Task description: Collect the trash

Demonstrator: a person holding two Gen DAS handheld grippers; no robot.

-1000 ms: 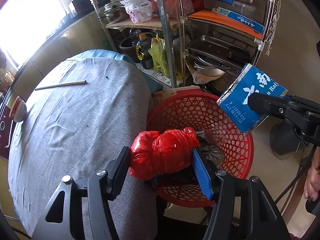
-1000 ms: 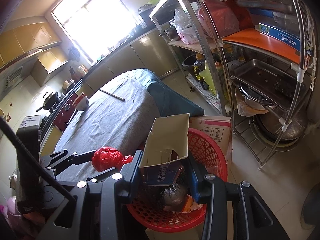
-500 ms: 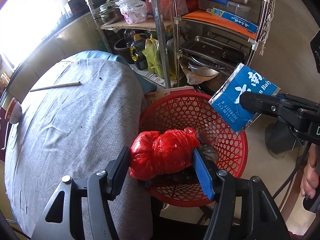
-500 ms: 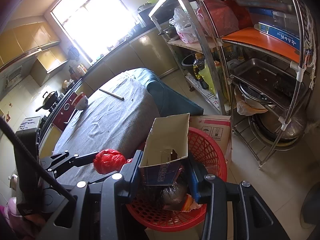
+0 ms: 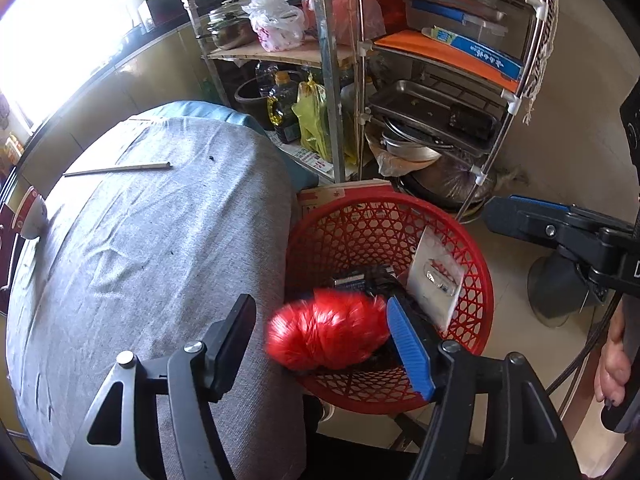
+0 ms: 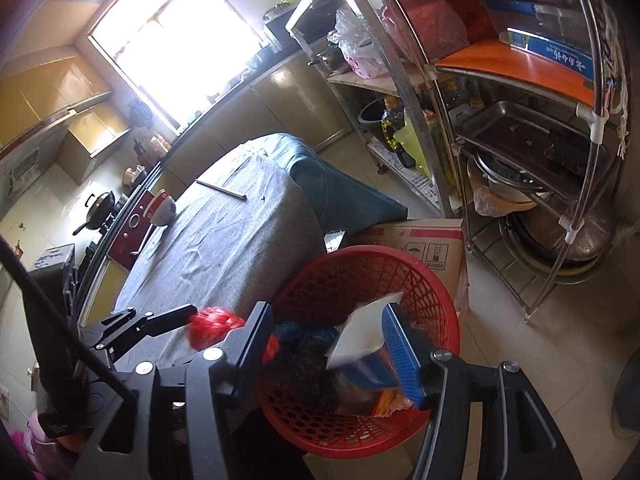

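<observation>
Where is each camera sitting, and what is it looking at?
Left wrist: sits on the left gripper, looking down past its open fingers at the blurred red bag over the red basket; the person's hand shows at right.
Right wrist: sits on the right gripper, looking down at the same basket and the box in it.
Both see the basket, grey table and metal rack.

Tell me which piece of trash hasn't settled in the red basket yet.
The red plastic bag: motion-blurred, loose between the open left hand-held gripper fingers above the red basket rim. The blue-and-white carton already leans inside.
</observation>
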